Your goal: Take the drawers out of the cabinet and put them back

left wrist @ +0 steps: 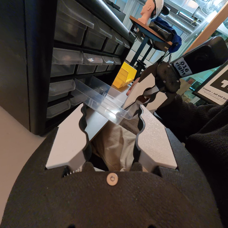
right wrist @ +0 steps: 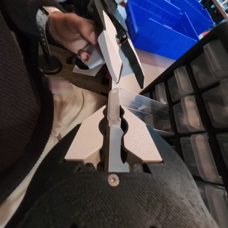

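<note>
The black cabinet [left wrist: 37, 74] holds rows of clear drawers and also shows in the right wrist view [right wrist: 197, 98]. One clear drawer [left wrist: 98, 98] sticks far out of a lower row, with its back end still in the slot. My right gripper [right wrist: 113, 108] is shut on the front handle of this drawer [right wrist: 141, 103]. It also shows in the left wrist view [left wrist: 138, 102]. My left gripper [left wrist: 112, 108] is open and empty, with its fingertips close to the drawer's front end. In the right wrist view the left gripper [right wrist: 129, 83] sits just beside the drawer, apart from it.
The cabinet stands on a pale table [left wrist: 12, 141] near its edge. A yellow bin [left wrist: 125, 75] sits behind the cabinet's far side and blue bins [right wrist: 160, 24] stand beside it. A framed sign [left wrist: 215, 88] stands at right. A person's hand [right wrist: 74, 30] holds the left gripper.
</note>
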{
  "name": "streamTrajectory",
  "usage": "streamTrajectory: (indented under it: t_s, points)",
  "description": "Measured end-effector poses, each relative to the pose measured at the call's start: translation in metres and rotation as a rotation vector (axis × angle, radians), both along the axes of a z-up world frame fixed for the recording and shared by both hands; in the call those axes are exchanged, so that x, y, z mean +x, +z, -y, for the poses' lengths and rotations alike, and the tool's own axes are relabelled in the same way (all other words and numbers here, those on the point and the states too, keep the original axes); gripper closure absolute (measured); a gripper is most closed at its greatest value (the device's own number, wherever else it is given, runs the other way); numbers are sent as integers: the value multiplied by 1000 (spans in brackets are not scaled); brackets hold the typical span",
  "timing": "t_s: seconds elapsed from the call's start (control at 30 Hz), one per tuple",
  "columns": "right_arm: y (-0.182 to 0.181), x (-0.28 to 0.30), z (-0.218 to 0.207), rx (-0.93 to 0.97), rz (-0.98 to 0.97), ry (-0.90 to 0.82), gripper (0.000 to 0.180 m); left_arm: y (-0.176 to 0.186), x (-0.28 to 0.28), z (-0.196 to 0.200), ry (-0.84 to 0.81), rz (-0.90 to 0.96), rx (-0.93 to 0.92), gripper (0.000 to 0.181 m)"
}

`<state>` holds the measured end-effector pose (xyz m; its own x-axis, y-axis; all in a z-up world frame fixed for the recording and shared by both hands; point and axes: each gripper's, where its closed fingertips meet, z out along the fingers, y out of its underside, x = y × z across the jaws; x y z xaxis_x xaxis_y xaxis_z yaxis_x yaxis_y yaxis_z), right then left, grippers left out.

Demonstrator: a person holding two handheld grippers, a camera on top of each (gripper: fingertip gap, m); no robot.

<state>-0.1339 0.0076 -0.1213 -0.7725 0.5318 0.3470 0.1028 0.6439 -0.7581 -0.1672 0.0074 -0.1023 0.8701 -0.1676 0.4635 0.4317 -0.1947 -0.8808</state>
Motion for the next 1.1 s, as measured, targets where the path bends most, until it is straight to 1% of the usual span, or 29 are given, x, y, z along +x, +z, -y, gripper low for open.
streamTrajectory:
  t_s: [0.13, 0.2, 0.3, 0.33, 0.37, 0.47, 0.57, 0.63, 0.7, 0.77, 0.83, 0.93, 1.1]
  points:
    - [-19, -14, -19, 162, -43, -92, 163, -3, 1, -1, -6, 3, -9, 98]
    - [-23, -21, -26, 171, -57, -144, 160, -3, 0, -1, -4, 2, -9, 98]
    - [-21, -27, -28, 77, -50, -203, 145, -3, -1, 0, 1, 3, -9, 98]
    - [-21, -27, -28, 46, -43, -214, 128, -3, -2, 0, 5, 4, -10, 98]
    - [-21, -25, -27, 18, -36, -219, 116, -3, -3, 0, 11, 3, -13, 98]
    - [-12, -17, -23, -78, -60, -216, 109, -3, -8, 2, 35, -4, -18, 98]
    - [9, -8, -22, -192, -135, -224, 109, -4, -10, 2, 38, 22, -21, 97]
    - [19, 0, -18, -276, -157, -206, 109, -5, -12, 2, 41, 50, -31, 91]
    - [21, 8, -8, -350, -130, -163, 109, -6, -17, 2, 65, 60, -31, 87]
    - [17, 16, 3, -398, -75, -107, 117, -5, -22, 3, 94, 48, -29, 87]
    - [8, 21, 14, -403, -9, -52, 136, -4, -24, 5, 112, 33, -25, 87]
    - [-10, 21, 21, -359, 59, -29, 148, -2, -23, 5, 111, 25, -21, 88]
    - [-35, 8, 15, -249, 78, -83, 154, -6, -18, 4, 92, 24, -37, 88]
